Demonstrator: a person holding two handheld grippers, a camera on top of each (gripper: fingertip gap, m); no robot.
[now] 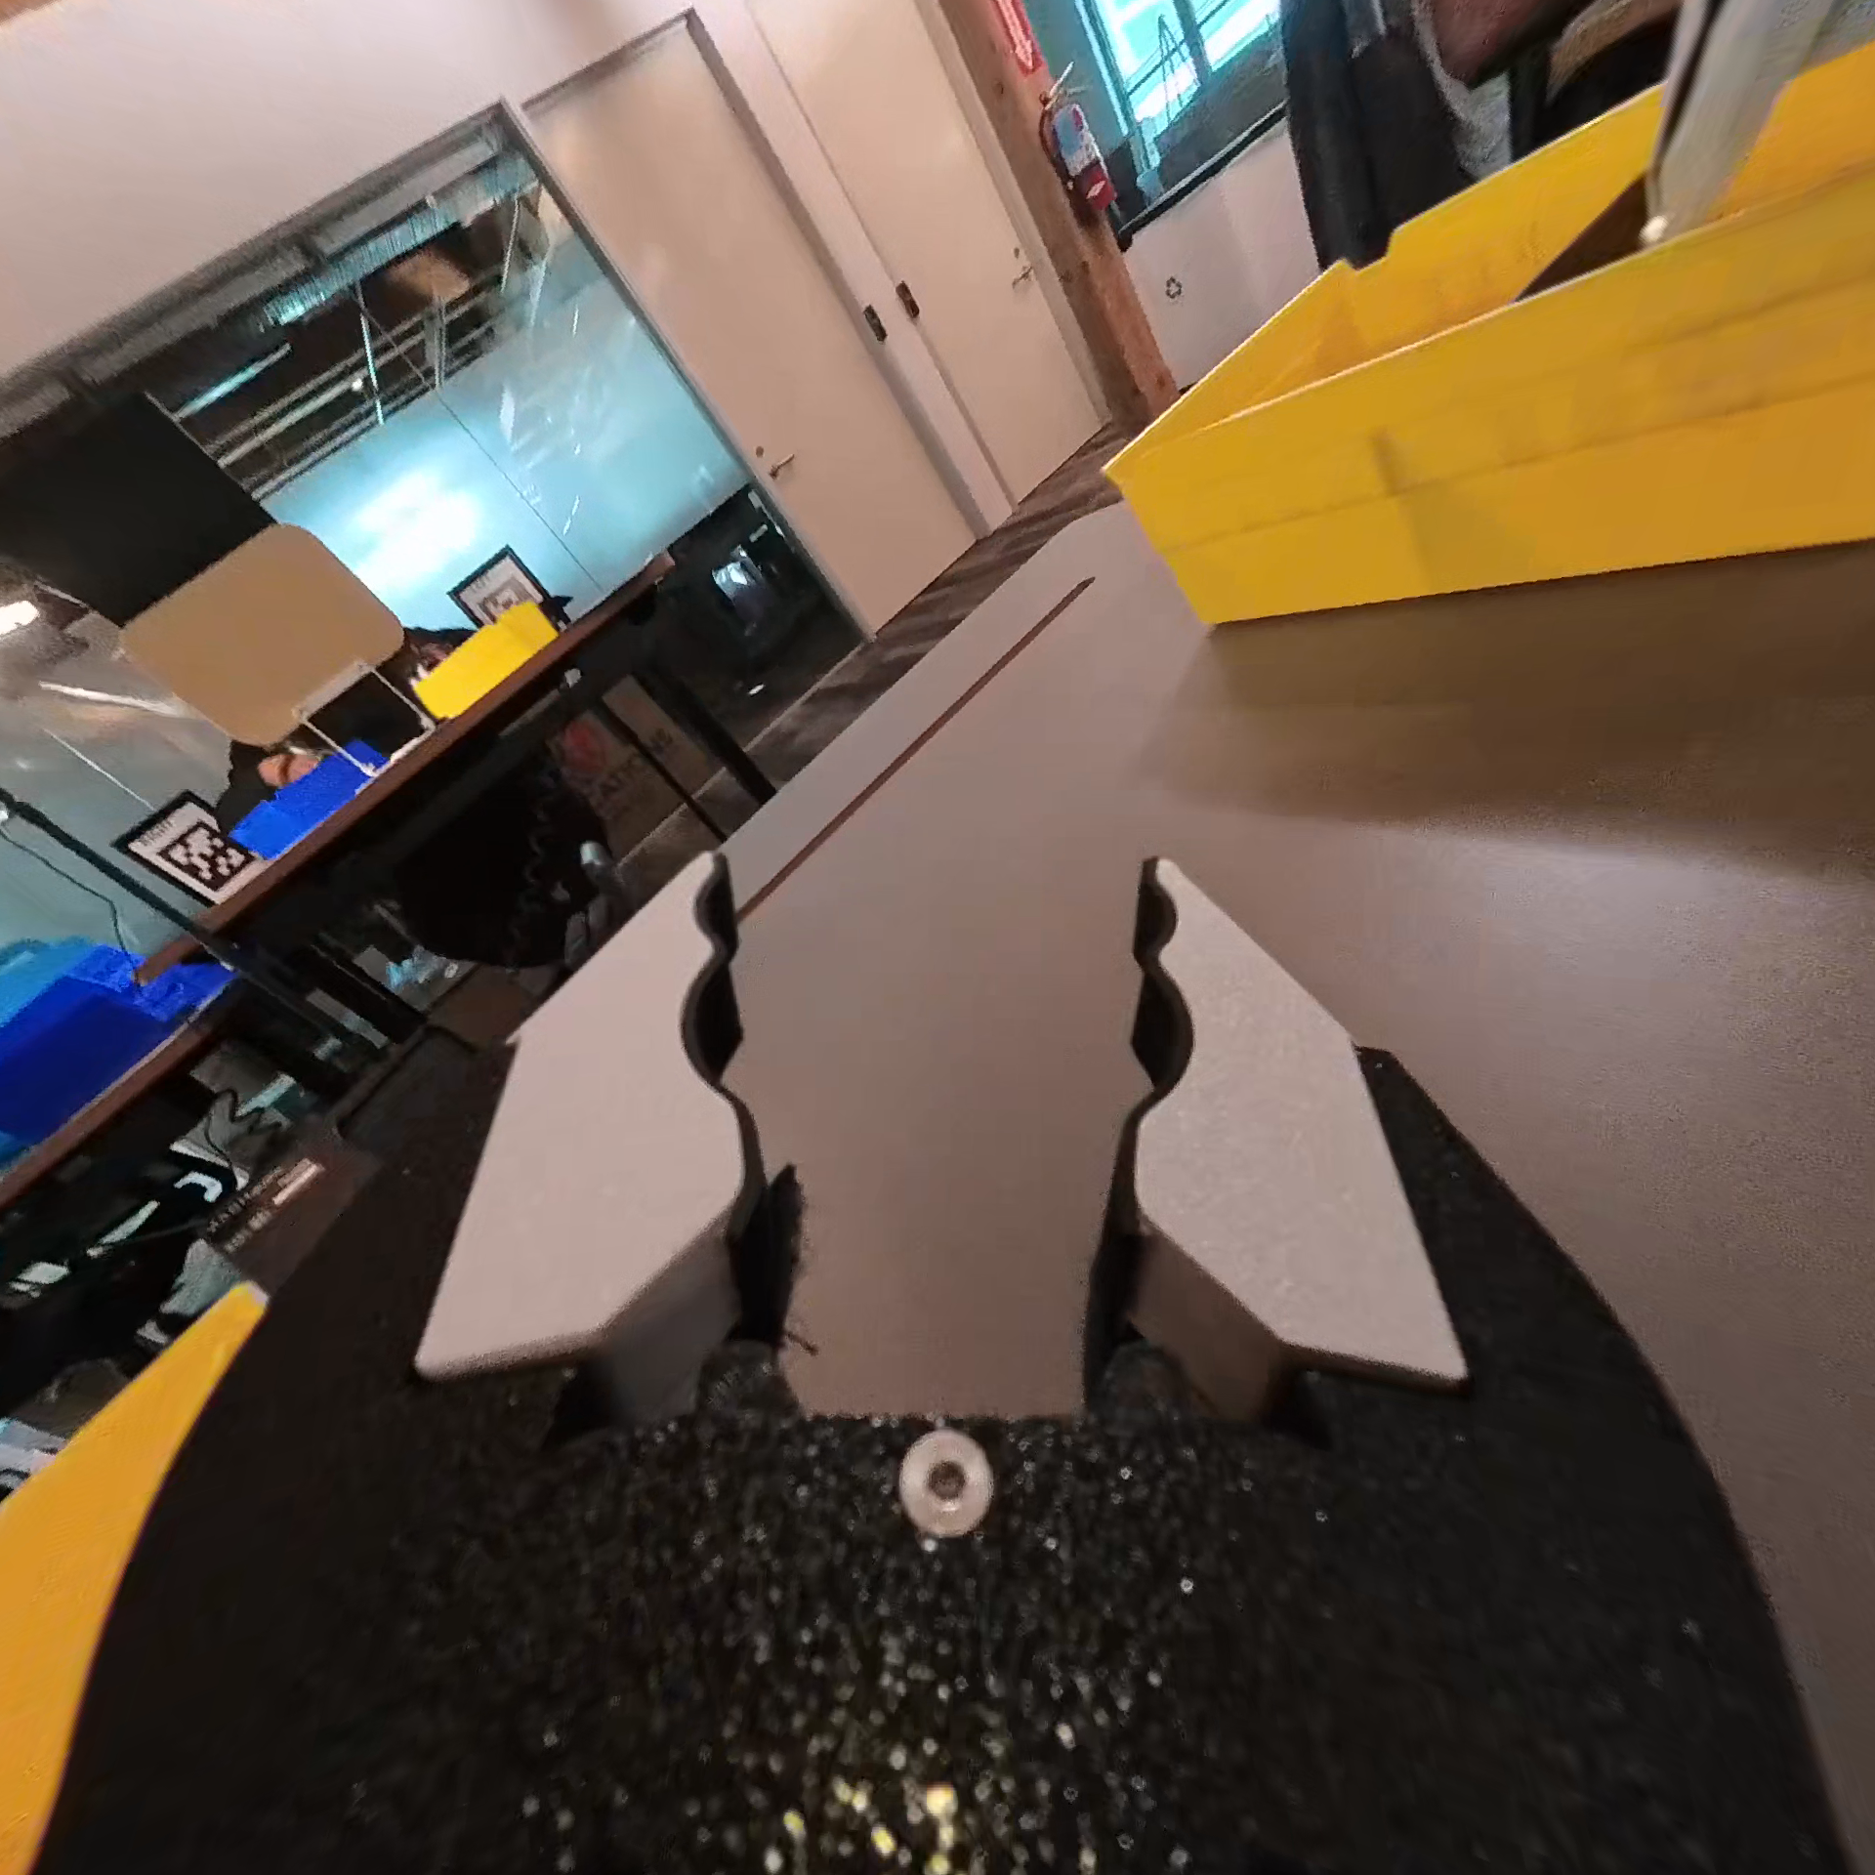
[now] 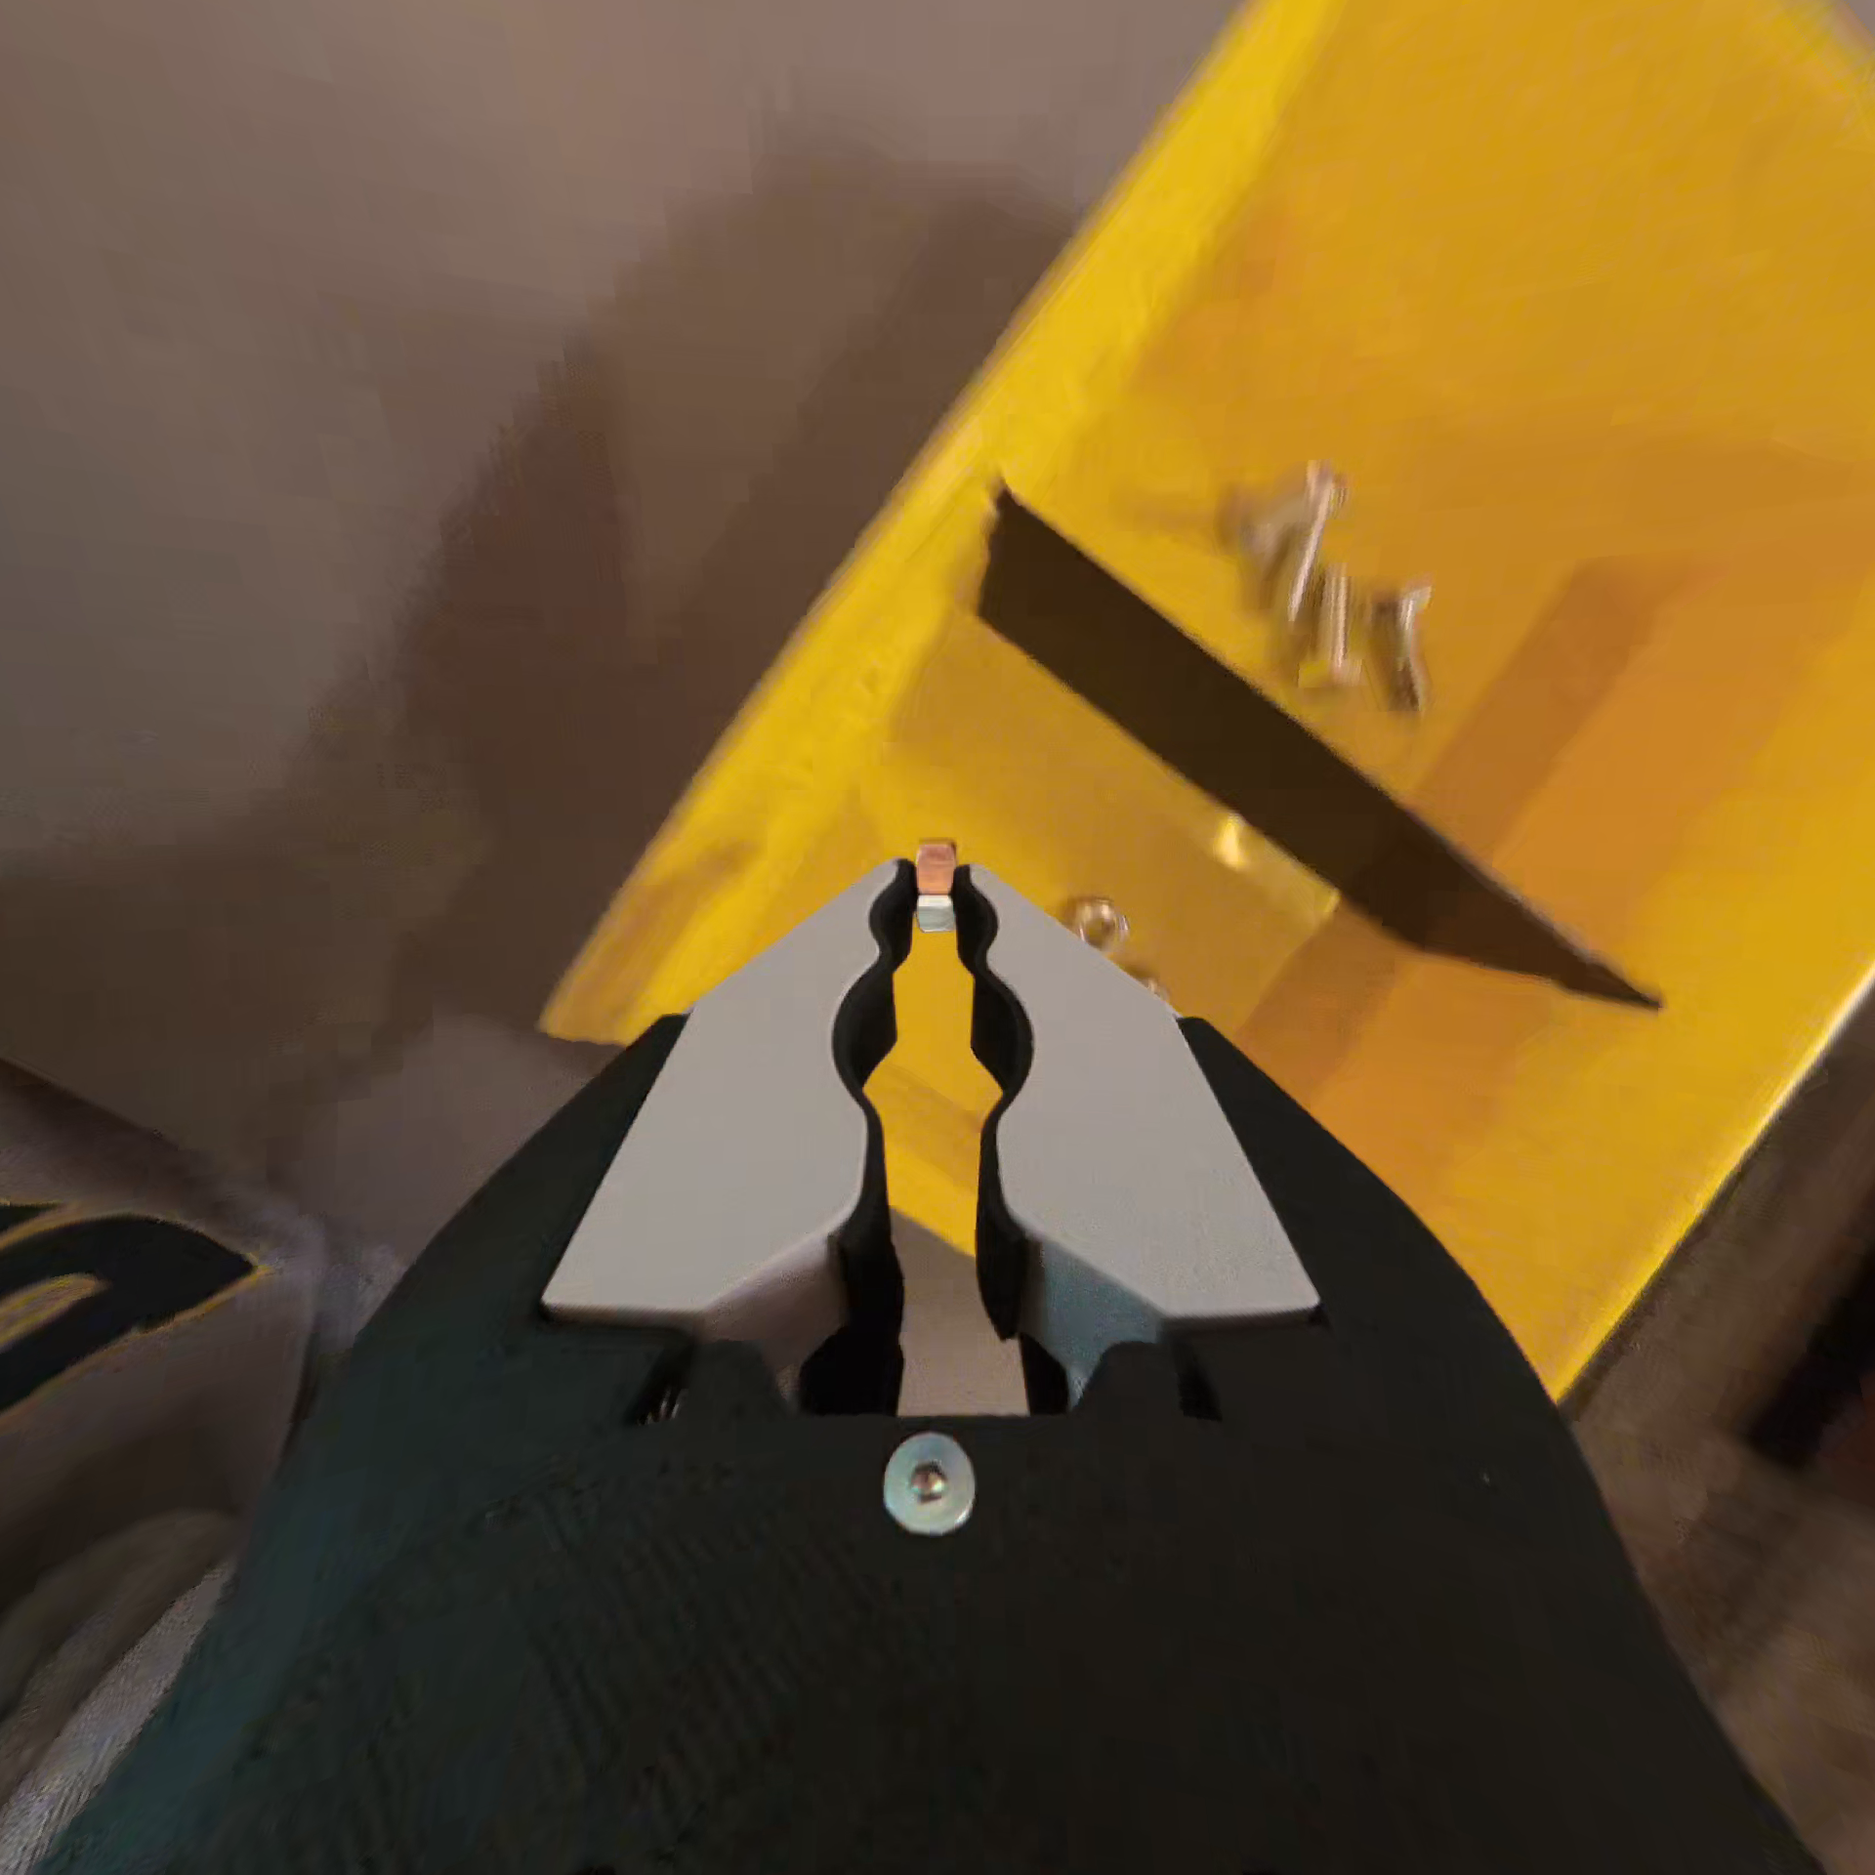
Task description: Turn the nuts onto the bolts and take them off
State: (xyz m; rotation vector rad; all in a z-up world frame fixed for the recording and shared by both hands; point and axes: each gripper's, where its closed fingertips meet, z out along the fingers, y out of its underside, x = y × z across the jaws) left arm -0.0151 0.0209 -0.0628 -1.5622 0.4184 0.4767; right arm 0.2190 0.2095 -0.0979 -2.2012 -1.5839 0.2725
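In the right wrist view my right gripper [image 2: 935,885] is shut on a small metal nut [image 2: 934,881], pinched edge-on at the fingertips above the yellow bin [image 2: 1522,304]. Several bolts [image 2: 1329,599] lie blurred in the bin's far compartment, beyond a black divider [image 2: 1268,751]. Another nut [image 2: 1101,921] lies in the near compartment just right of the fingers. In the left wrist view my left gripper [image 1: 939,883] is open and empty, held low over the brown table [image 1: 1471,913]. The yellow bin [image 1: 1522,457] stands to its upper right.
In the left wrist view the table's far edge [image 1: 913,731] runs ahead-left, with another desk [image 1: 426,751], blue bins [image 1: 71,1025] and a chair beyond. A yellow edge [image 1: 91,1522] shows at lower left. Grey cloth [image 2: 122,1319] lies at left in the right wrist view.
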